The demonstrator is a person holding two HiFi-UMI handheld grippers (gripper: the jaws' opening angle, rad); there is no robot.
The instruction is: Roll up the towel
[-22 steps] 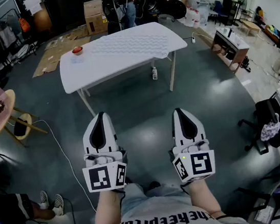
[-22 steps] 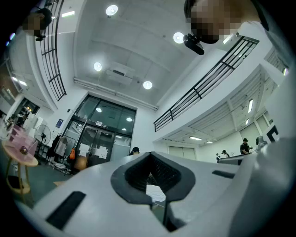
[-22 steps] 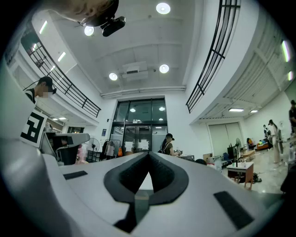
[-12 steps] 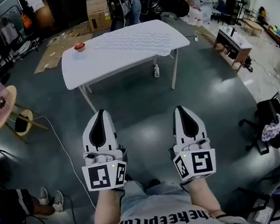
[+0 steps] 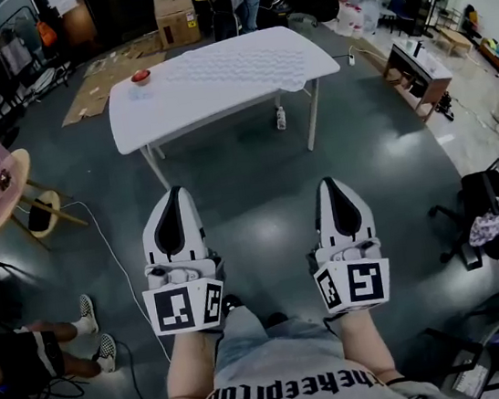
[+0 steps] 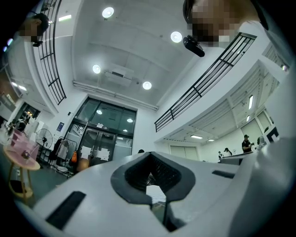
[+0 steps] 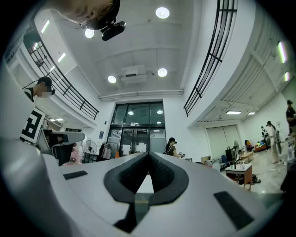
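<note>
Status: approach phase, no contact with the work.

The left gripper [image 5: 173, 195] has its jaws together with nothing between them. The right gripper [image 5: 334, 184] is in the same condition: jaws together, empty. Both hang over the floor [image 5: 255, 175], side by side and near the person.

The towel [image 5: 231, 67] lies flat and unrolled on the right part of the counter [image 5: 141, 117], reaching its near right edge. A small red item [image 5: 140, 76] sits on the far left part, apart from the towel. The counter stands far from both grippers.

Change over the last second: both grippers sit slightly higher in the head view, and the right one has shifted a little to the right. The jaws of both stay together throughout. The counter holds almost the same far position. A shoe [image 5: 234, 303] now shows between the grippers at the near edge, which suggests a step toward the counter.

Meaning for the task: rolling has not begun. Judged from this layout, the gap to the counter must be closed and the jaws opened before a towel edge can be taken.
</note>
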